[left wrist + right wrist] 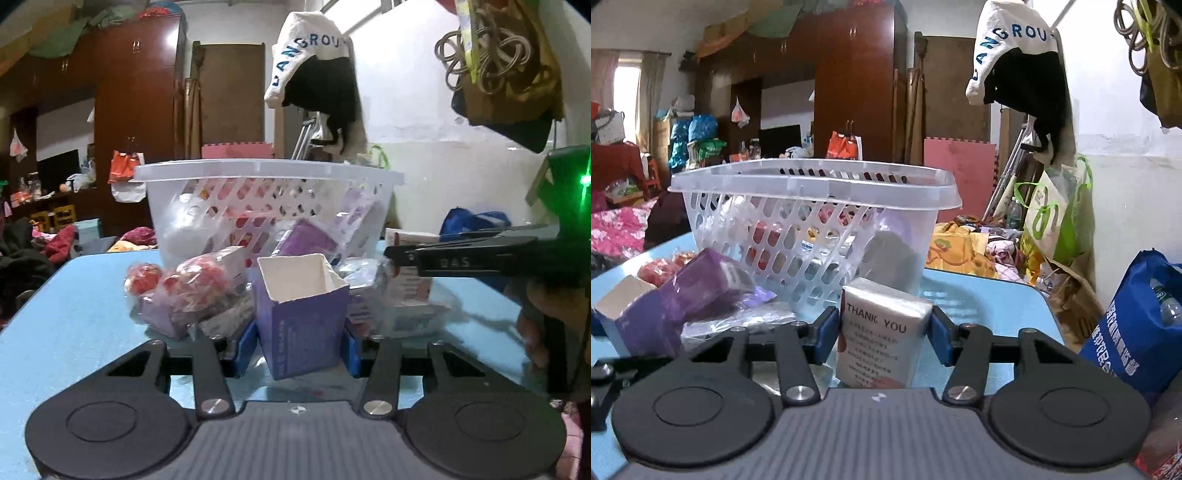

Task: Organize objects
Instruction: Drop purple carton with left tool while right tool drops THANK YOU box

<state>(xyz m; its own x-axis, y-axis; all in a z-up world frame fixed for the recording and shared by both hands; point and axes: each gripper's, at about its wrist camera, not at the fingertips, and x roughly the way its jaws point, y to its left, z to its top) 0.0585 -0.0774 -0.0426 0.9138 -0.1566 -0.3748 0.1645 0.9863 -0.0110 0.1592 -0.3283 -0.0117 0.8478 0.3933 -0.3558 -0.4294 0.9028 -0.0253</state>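
You're partway: basket already holds some items, your left gripper pinches the open purple box, right gripper pinches the "THANK YOU" pack, both on the blue table, several packets left.

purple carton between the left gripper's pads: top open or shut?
Open. The purple carton stands upright on the blue table with no top flaps closed; its white inner walls show from above. Contents cannot be seen.
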